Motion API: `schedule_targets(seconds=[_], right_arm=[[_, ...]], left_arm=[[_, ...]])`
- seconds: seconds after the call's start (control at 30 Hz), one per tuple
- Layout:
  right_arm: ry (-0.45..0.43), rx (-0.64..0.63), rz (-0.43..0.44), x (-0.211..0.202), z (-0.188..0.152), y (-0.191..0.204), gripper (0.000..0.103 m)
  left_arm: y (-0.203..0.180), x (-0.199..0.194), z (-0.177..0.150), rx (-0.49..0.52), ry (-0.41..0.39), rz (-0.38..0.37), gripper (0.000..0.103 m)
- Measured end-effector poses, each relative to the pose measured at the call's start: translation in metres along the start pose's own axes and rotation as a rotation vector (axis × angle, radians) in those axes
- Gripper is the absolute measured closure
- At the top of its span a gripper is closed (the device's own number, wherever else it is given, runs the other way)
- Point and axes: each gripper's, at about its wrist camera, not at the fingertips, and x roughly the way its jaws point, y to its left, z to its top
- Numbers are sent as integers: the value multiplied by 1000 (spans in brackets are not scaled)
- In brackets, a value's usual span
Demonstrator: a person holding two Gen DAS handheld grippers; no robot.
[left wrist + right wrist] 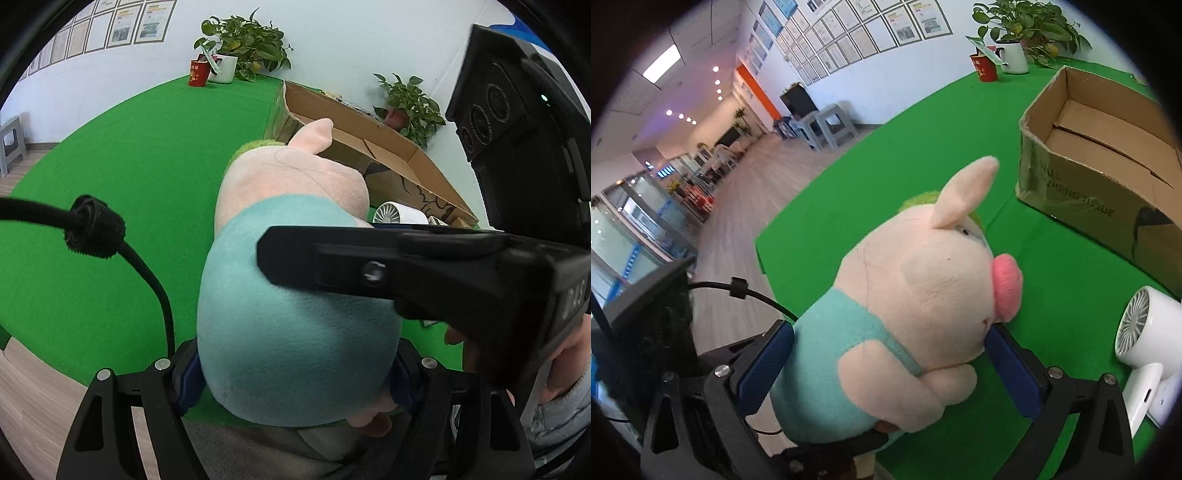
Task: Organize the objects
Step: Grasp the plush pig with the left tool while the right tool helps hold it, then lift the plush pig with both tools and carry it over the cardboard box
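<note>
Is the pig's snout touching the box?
Apart. The right wrist view shows green cloth between the pig snout and the box.

Count, relative to the cardboard box [1108, 177]:
- 1 cardboard box, open top, on the green table [886, 155].
- 1 plush pig [923, 306], just in front of the box.
- 1 white handheld fan [1145, 343], near the box's front corner.
- 2 potted plants: one [243, 48] well beyond the box, one [410, 107] behind it.
- 1 red cup [198, 73], beside the far plant.
- 2 grey stools [827, 123], on the floor well past the box.
- 2 grippers: left [295, 380], right [890, 365].
</note>
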Motion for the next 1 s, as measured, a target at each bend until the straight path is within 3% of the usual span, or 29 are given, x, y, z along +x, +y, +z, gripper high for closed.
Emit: schedule_targets(seconds=[0.27,0.53,0.77,1.0], right_arm=[[-7,84,-29,2,-9,-7,6],[-118,83,-84,-16,-6,-8,20],[-278,48,-174,-59,12,-15,25],[-440,-47,-306,-125,64,-19,29]], left_arm=[[-15,-5,-1,55,-10,8,32],[-42,-8,17,143,-45,-7,33],[-93,-15,63,277,-145,-43,33],[-149,-34,140,387,-280,-94,33]])
